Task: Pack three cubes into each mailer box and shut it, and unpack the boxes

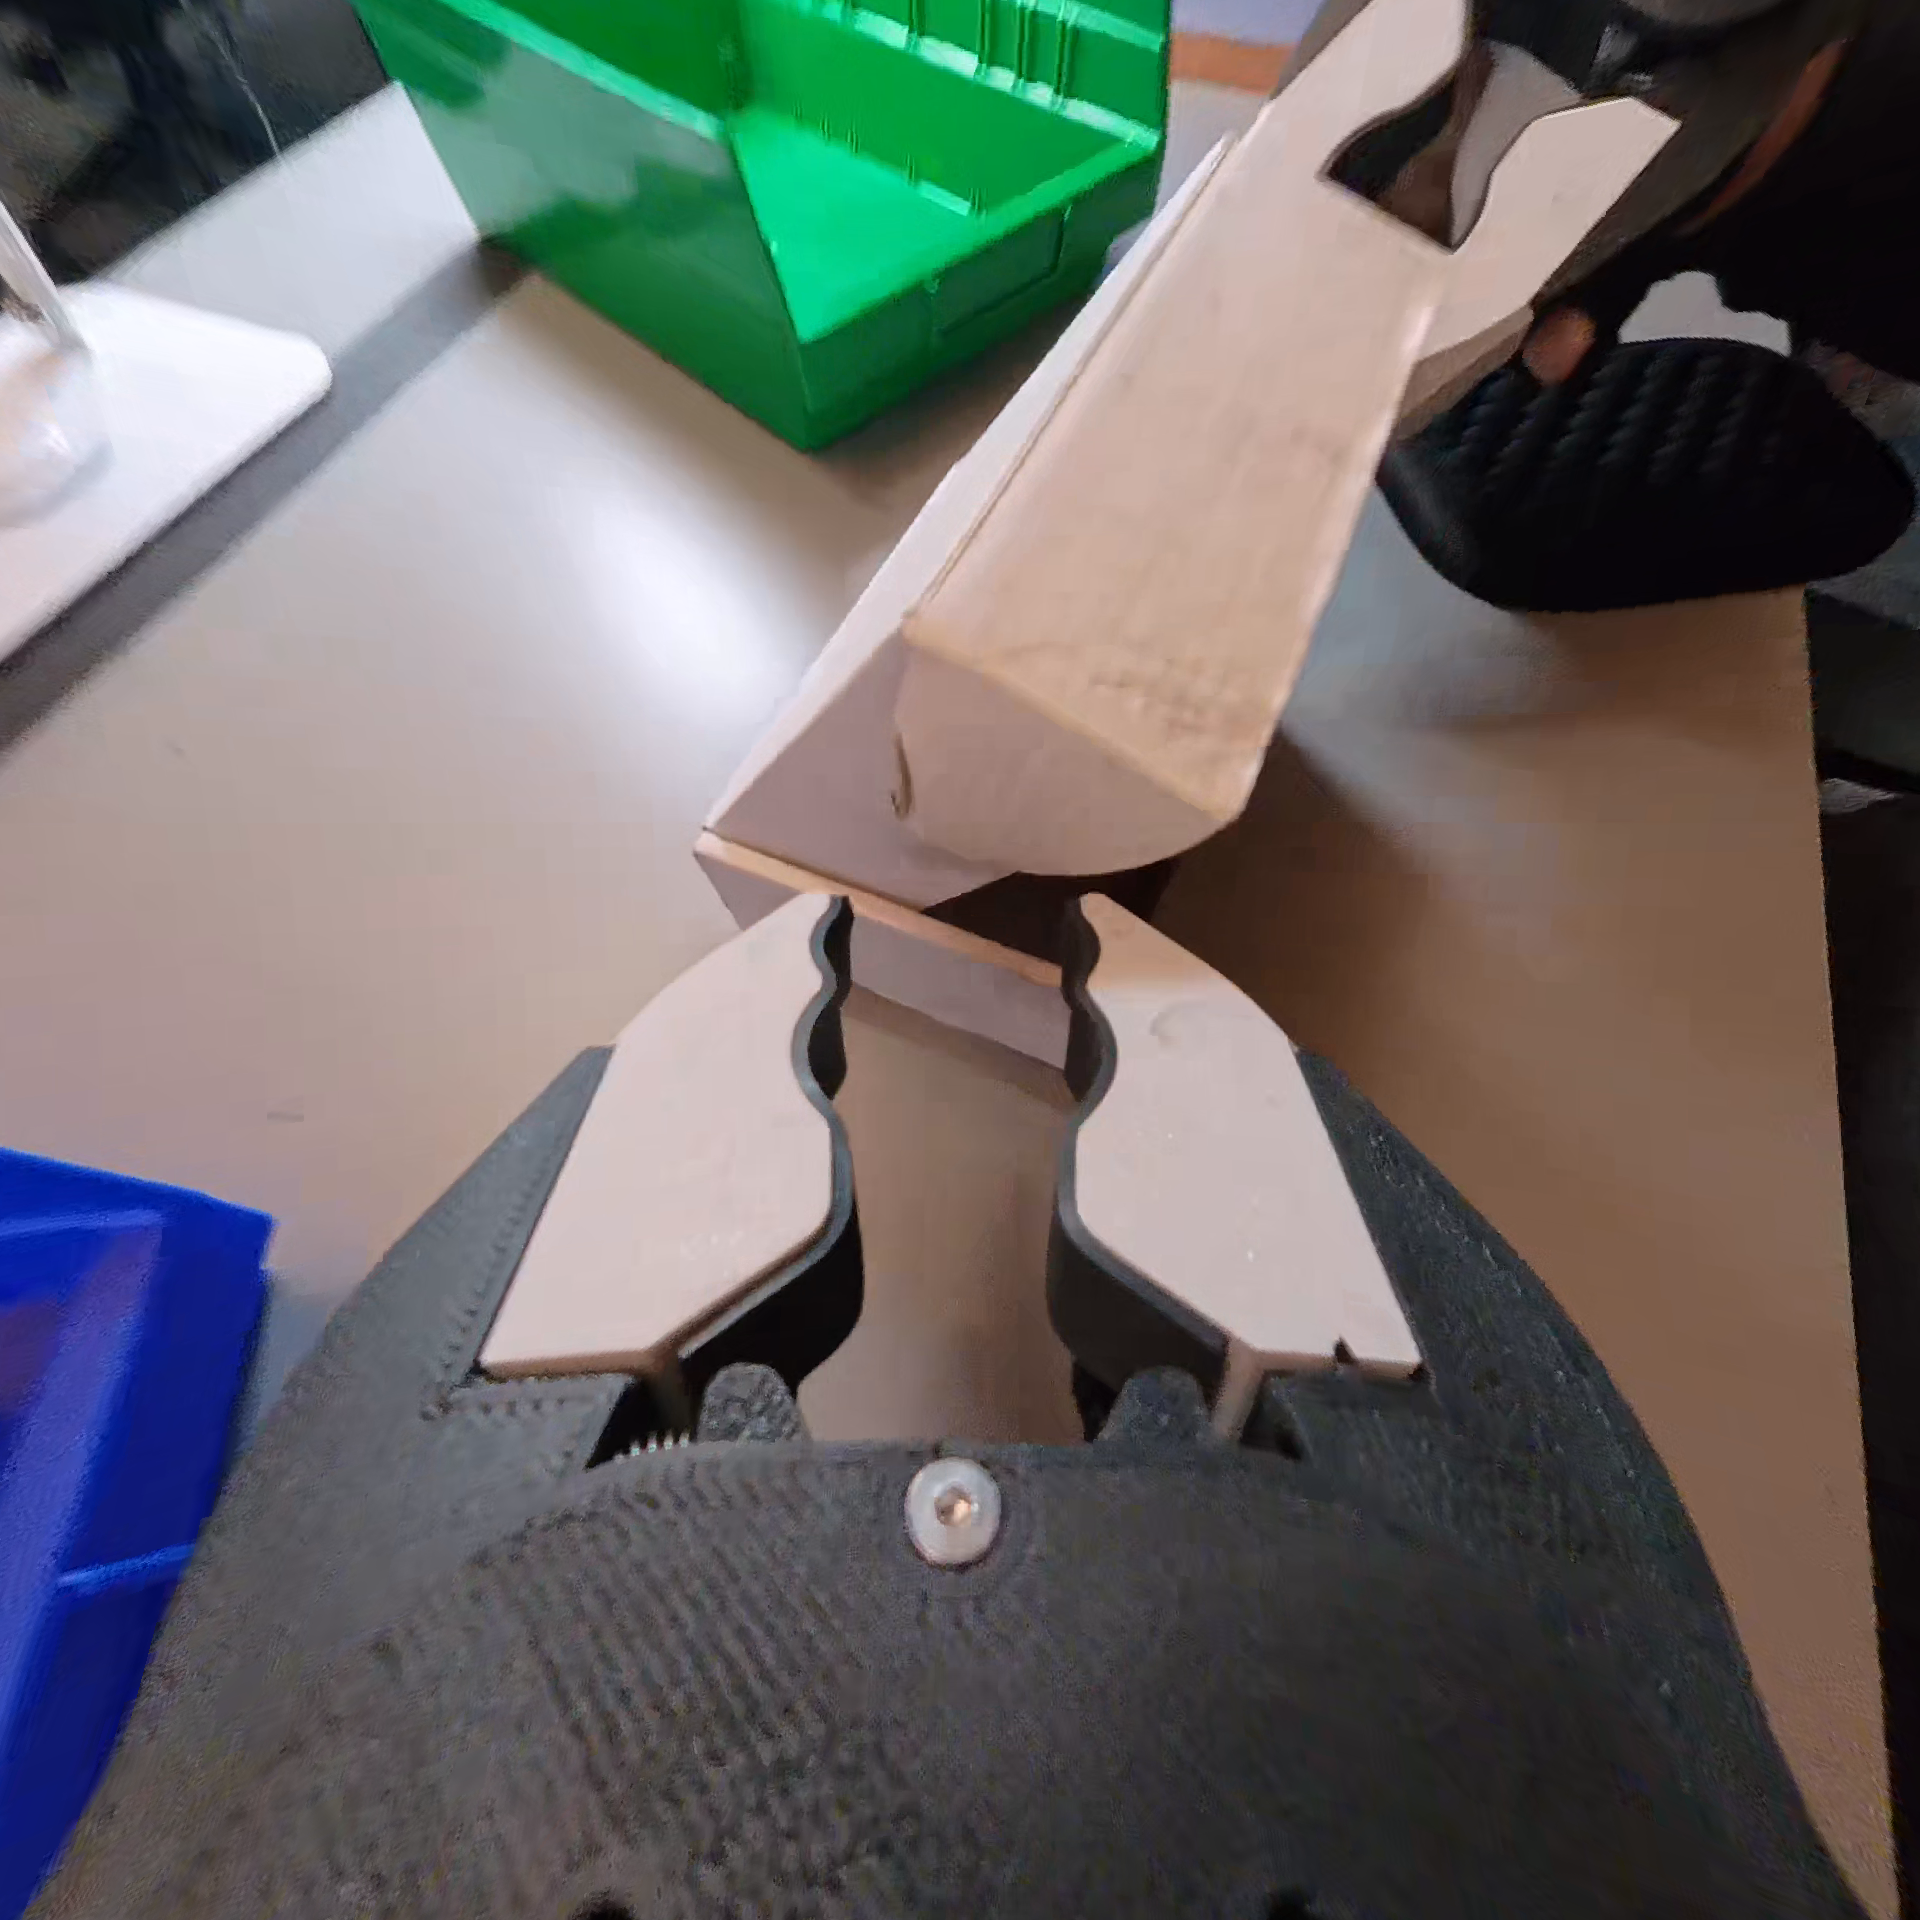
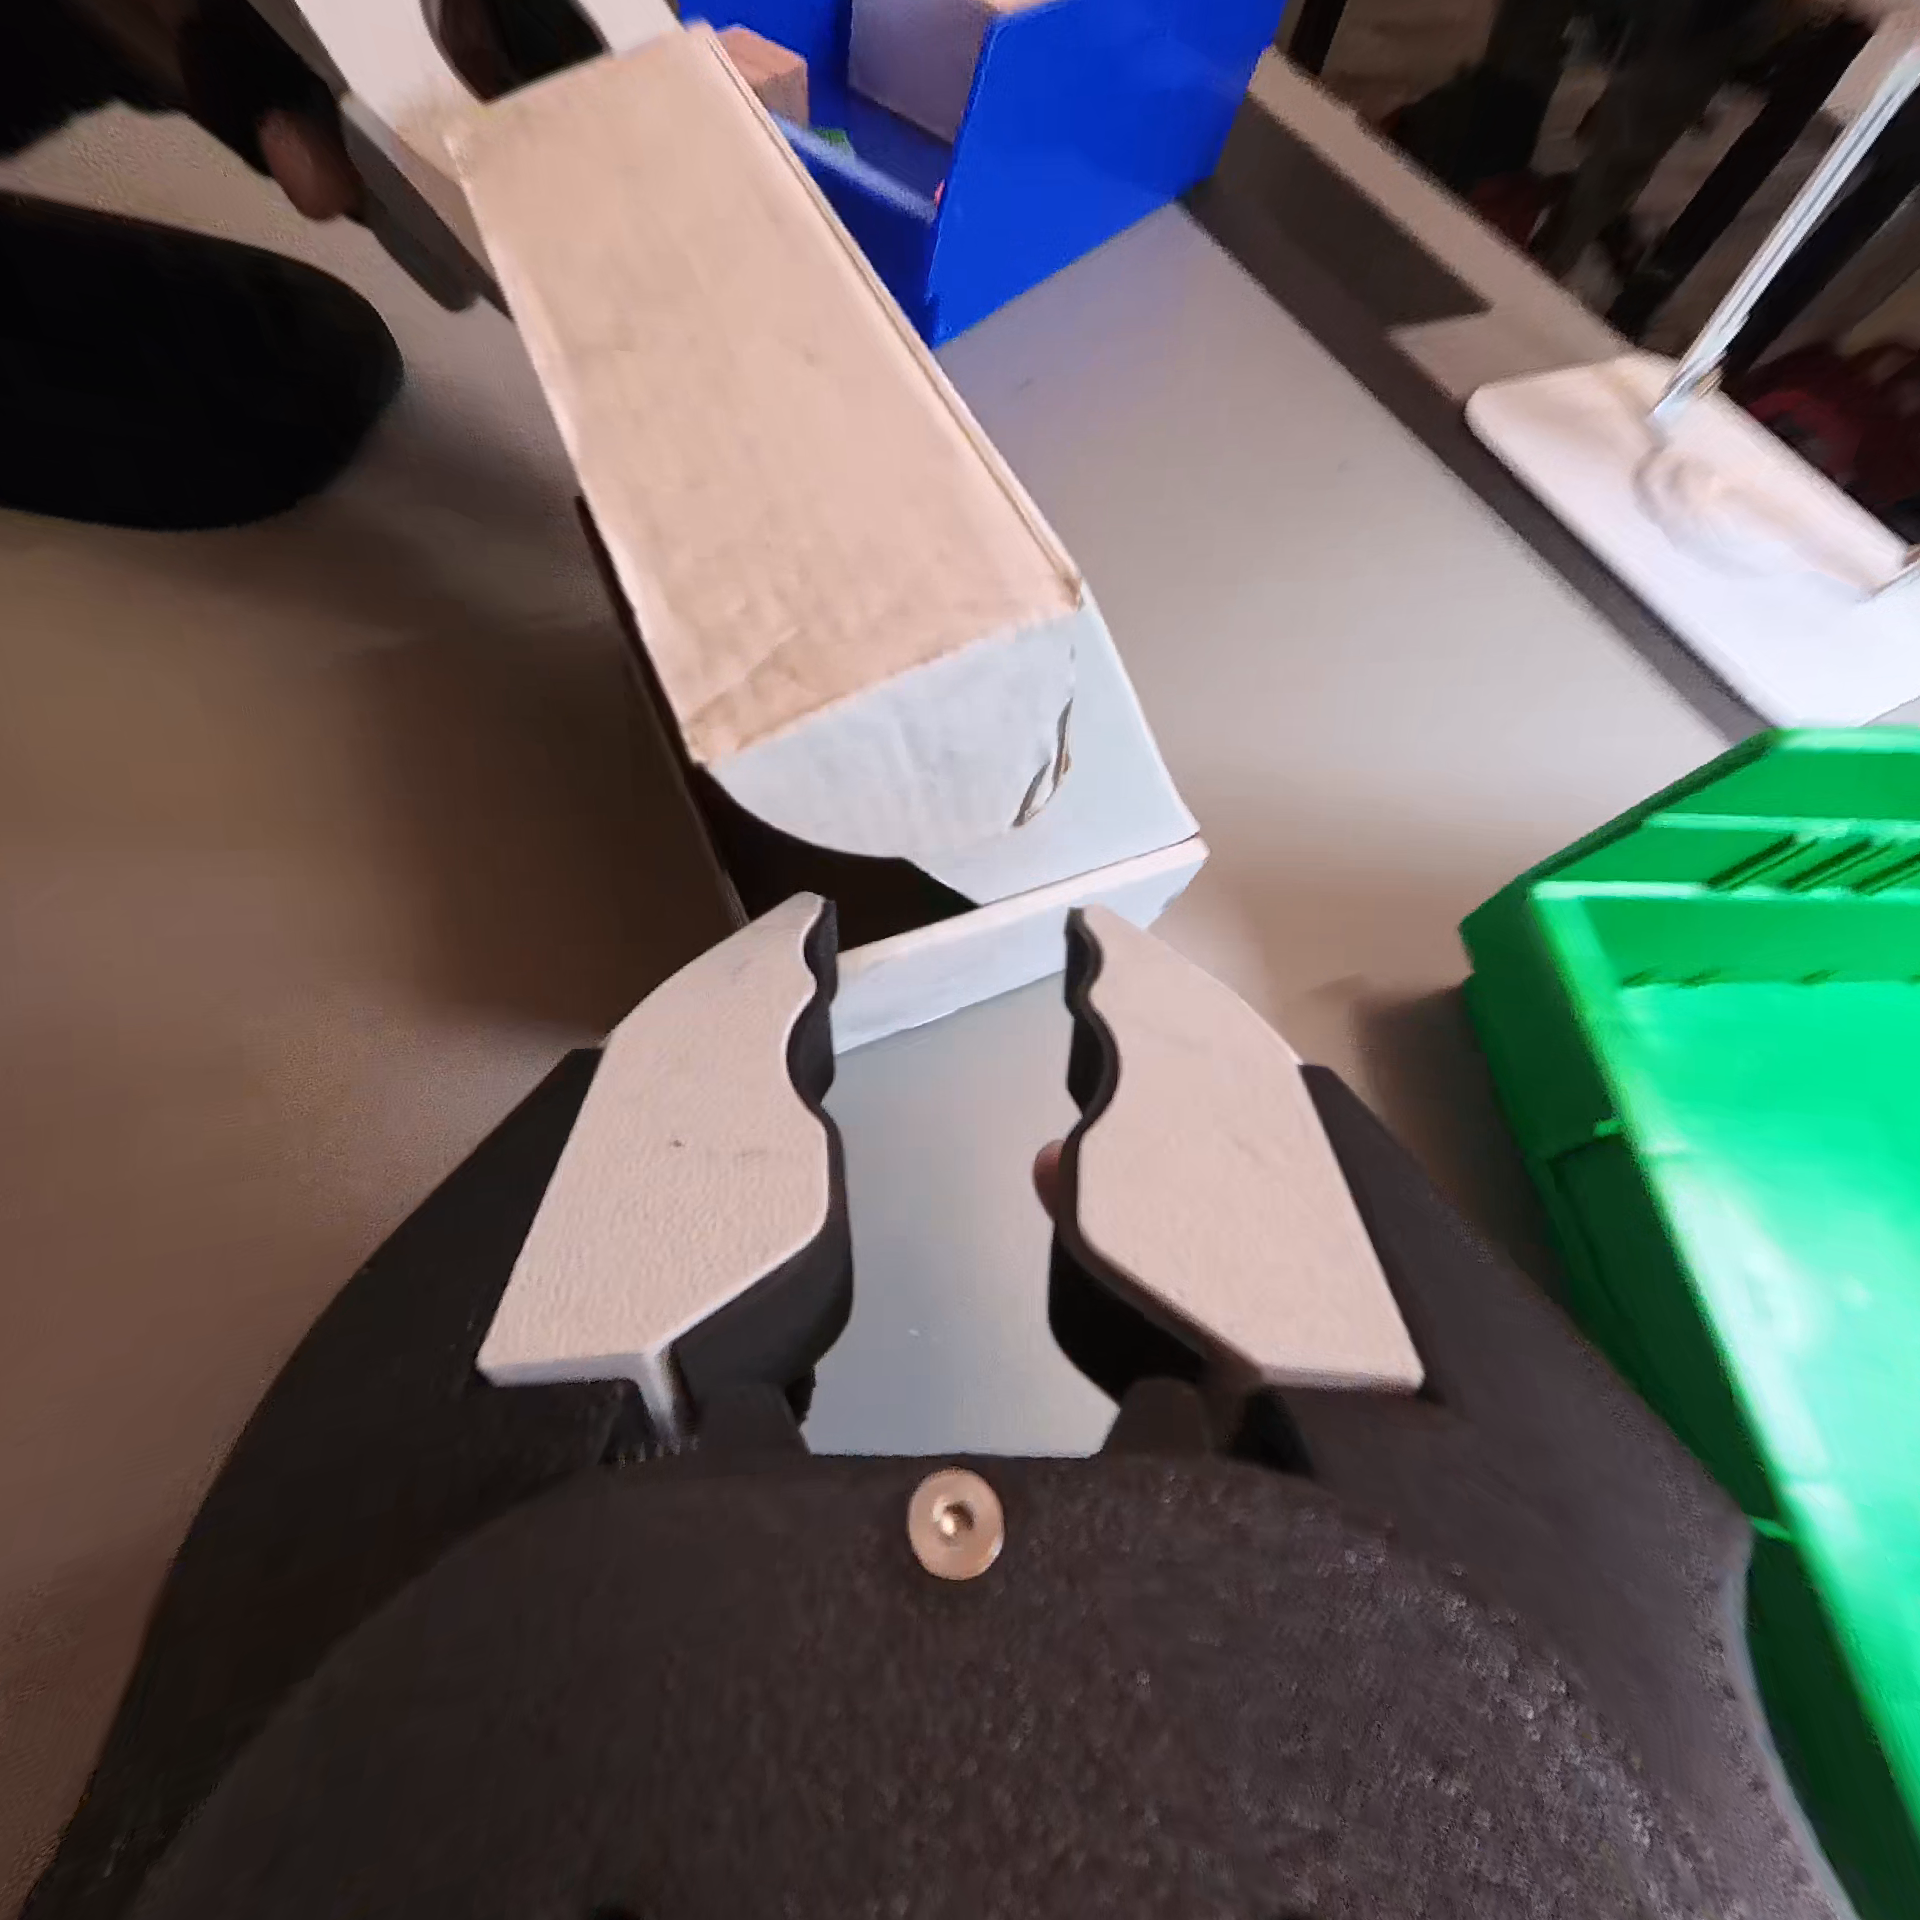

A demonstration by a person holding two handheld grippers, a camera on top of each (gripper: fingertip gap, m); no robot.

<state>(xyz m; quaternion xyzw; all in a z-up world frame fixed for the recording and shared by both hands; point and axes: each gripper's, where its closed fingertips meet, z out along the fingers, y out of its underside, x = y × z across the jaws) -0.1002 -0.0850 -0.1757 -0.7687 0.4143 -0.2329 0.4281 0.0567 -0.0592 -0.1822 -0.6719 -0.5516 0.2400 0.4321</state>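
Note:
A long white mailer box (image 1: 1143,499) lies on the tan table between my two grippers. Its lid slants over the base, and the rounded end flap (image 1: 1039,769) leaves a dark gap beneath it. My left gripper (image 1: 956,925) is open, its tips straddling the near end wall (image 1: 956,987). My right gripper (image 2: 951,925) is open at the opposite end wall (image 2: 966,977), under the other flap (image 2: 914,769). Each gripper shows at the far end in the other's view: the right one (image 1: 1423,187) and the left one (image 2: 509,52). A wooden cube (image 2: 774,73) sits in the blue bin.
A green bin (image 1: 779,208) stands beyond the box, close on my right gripper's right (image 2: 1714,1143). A blue bin (image 1: 104,1455) is beside my left gripper, far in the right wrist view (image 2: 1039,156). A white stand base (image 1: 135,436) (image 2: 1662,520) sits behind. The table edge (image 1: 1808,831) runs along the right. About 15 centimeters separates my left fingertips from my right.

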